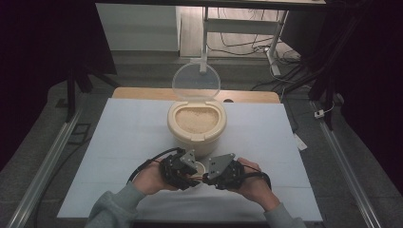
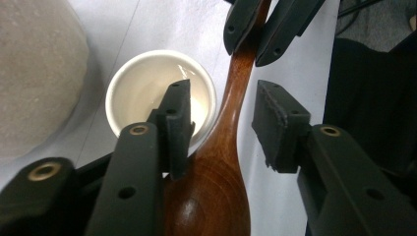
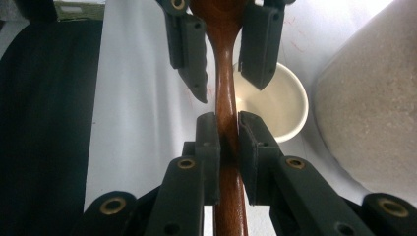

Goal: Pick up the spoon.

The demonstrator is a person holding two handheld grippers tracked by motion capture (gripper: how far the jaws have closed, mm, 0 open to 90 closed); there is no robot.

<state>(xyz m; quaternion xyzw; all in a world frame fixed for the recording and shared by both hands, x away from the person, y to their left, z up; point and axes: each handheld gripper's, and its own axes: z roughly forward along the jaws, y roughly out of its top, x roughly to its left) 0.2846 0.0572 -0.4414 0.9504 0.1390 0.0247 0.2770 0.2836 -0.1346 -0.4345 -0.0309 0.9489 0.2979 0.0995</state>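
Observation:
A brown wooden spoon (image 2: 221, 162) hangs level between my two grippers at the near edge of the table. My right gripper (image 3: 228, 132) is shut on its thin handle (image 3: 223, 73), with both pads pressed against the wood. My left gripper (image 2: 226, 118) stands open around the spoon's neck near the bowl; its one pad (image 2: 178, 123) lies close to the wood and the other pad (image 2: 275, 123) stands off with a gap. Under the spoon sits a small white cup (image 2: 147, 83), empty inside. In the high view the left gripper (image 1: 192, 175) and right gripper (image 1: 208, 178) meet tip to tip over the cup (image 1: 200, 167).
A beige round container (image 1: 196, 124) full of rice stands just beyond the cup, its clear lid (image 1: 196, 81) tipped up at the back. The white table sheet (image 1: 119, 142) stretches left and right of it. A dark cloth (image 3: 44, 123) lies along the near edge.

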